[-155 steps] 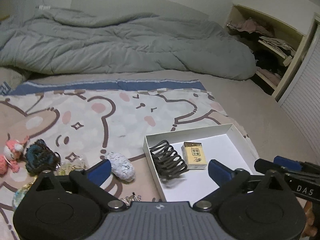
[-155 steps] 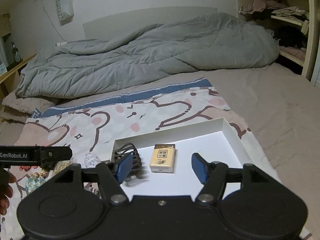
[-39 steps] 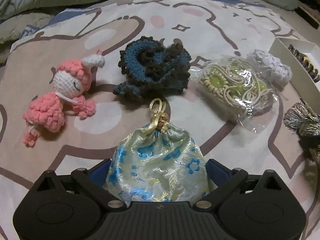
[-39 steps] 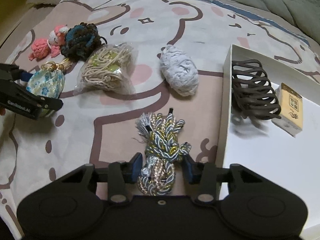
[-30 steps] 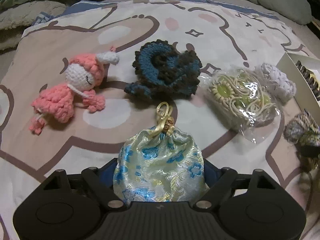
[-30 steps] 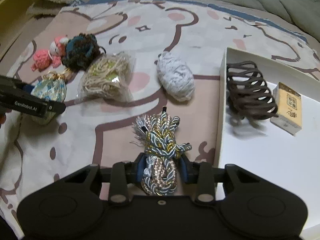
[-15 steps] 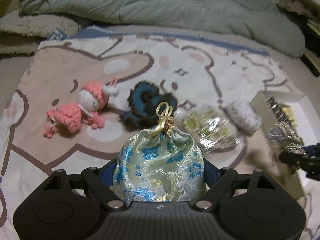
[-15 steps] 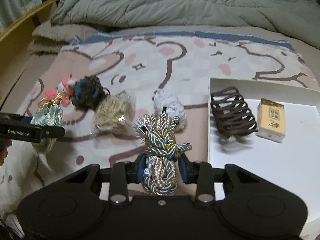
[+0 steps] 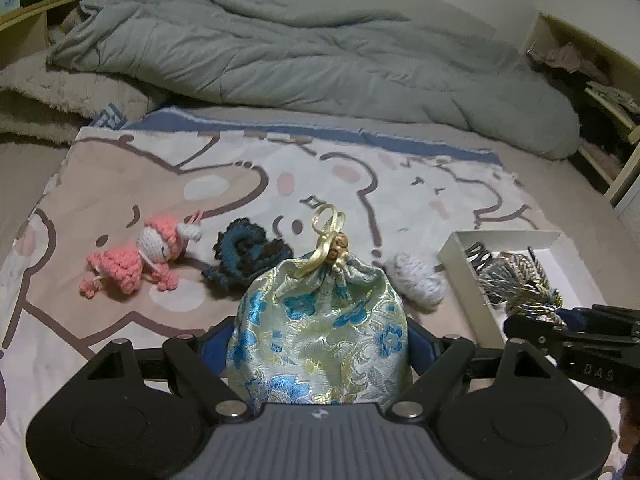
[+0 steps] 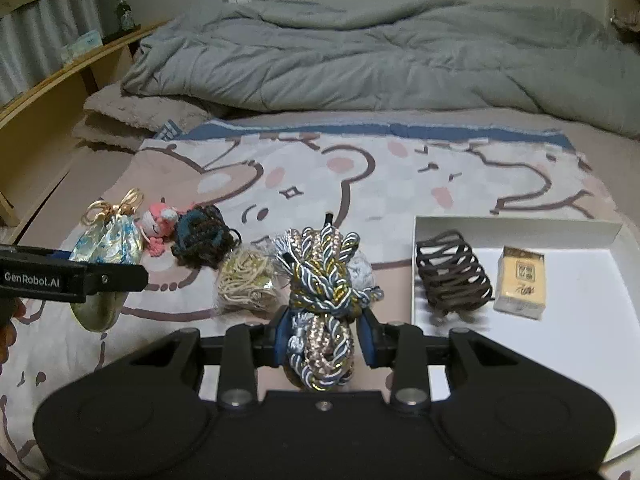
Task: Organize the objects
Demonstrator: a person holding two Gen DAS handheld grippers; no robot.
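Note:
My left gripper is shut on a blue-and-gold brocade drawstring pouch and holds it above the bear-print blanket; the pouch also shows in the right wrist view. My right gripper is shut on a braided cord bundle, held up left of the white box. The bundle also shows in the left wrist view over the box's left part. In the box lie a brown hair claw and a small tan packet.
On the blanket lie a pink crochet doll, a blue-brown crochet piece, a grey-white yarn ball and a bagged cord bundle. A grey duvet lies behind. A wooden shelf stands left.
Both grippers have risen from the blanket with their loads. The right gripper with the cord bundle has moved toward the white box; the pouch hangs higher.

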